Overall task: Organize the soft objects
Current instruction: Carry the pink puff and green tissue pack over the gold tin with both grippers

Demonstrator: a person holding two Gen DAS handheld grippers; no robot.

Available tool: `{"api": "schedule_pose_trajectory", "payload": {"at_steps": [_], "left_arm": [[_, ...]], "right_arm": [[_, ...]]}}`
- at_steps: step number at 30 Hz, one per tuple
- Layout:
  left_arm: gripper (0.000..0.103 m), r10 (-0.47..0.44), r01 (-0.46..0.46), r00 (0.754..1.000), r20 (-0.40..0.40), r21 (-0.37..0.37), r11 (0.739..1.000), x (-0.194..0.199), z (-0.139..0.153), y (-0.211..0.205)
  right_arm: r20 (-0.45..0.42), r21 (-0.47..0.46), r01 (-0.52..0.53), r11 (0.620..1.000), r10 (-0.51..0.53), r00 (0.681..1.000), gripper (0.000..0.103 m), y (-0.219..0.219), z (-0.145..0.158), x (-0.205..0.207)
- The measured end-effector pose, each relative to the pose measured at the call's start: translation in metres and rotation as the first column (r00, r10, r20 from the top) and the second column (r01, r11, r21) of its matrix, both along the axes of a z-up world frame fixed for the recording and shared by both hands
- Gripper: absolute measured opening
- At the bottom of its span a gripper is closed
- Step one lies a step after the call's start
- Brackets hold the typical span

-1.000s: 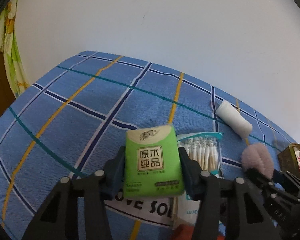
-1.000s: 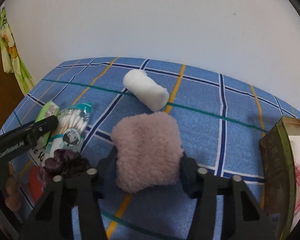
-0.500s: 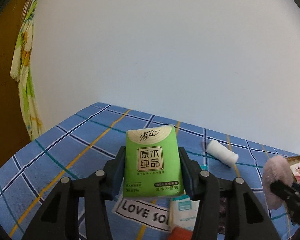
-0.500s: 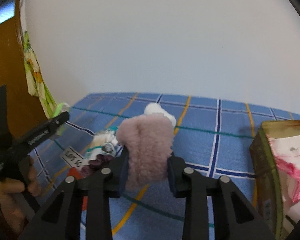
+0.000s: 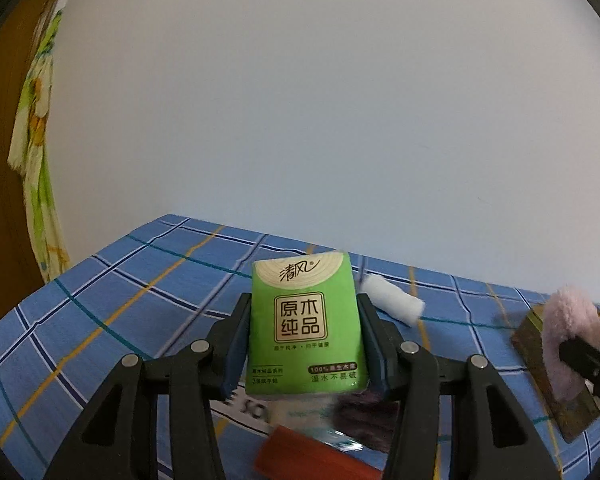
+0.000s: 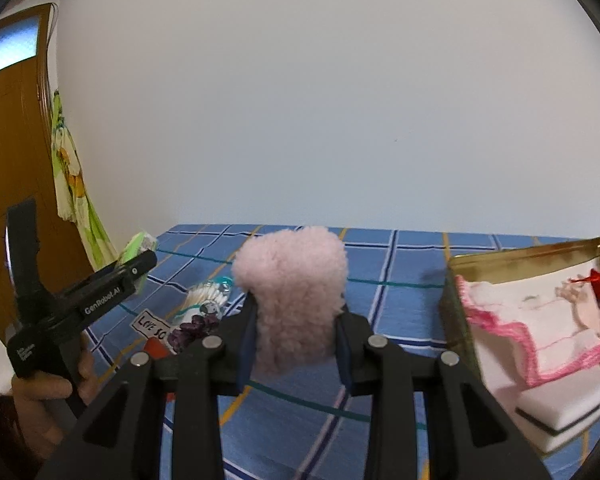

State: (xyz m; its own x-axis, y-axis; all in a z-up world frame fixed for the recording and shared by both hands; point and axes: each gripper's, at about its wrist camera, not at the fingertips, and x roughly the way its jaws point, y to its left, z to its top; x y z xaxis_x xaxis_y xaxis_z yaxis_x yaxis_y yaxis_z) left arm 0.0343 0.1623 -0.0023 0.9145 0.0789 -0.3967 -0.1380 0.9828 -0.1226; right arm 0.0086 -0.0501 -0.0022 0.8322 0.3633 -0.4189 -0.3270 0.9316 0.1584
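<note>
Black left gripper (image 5: pixel 304 344), silver screws, blue-padded jaws, white "GenRobot.AI" lettering

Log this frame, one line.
left tongs: shut on green tissue pack | right tongs: shut on pink fluffy pad | both lifted

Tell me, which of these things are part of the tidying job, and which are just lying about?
Part of the job:
- green tissue pack, clamped in the left gripper
- pink fluffy pad, clamped in the right gripper
- gold tin, already holding cloths
- white cotton roll
- purple scrunchie

Lying about:
- cotton swab pack
- checked tablecloth
</note>
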Motion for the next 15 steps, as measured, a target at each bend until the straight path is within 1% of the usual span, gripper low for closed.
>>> {"api": "schedule_pose_trajectory", "payload": {"at_steps": [6,10,15], "left_arm": [[0.052,-0.042,0.043,0.999,-0.005,0.060,0.997,-0.008,0.000,-0.032],[0.052,-0.062,0.062,0.998,-0.010,0.042,0.997,-0.011,-0.001,-0.045],[0.052,-0.084,0.085,0.996,-0.013,0.058,0.995,-0.018,-0.001,-0.067]], "right_arm": [[0.062,-0.054,0.065,0.996,-0.061,0.996,0.034,-0.014,0.006,-0.017],[0.079,-0.067,0.088,0.994,-0.083,0.993,0.034,-0.025,0.006,-0.023],[0.090,-0.065,0.107,0.992,-0.101,0.991,0.034,-0.037,0.007,-0.029]]}}
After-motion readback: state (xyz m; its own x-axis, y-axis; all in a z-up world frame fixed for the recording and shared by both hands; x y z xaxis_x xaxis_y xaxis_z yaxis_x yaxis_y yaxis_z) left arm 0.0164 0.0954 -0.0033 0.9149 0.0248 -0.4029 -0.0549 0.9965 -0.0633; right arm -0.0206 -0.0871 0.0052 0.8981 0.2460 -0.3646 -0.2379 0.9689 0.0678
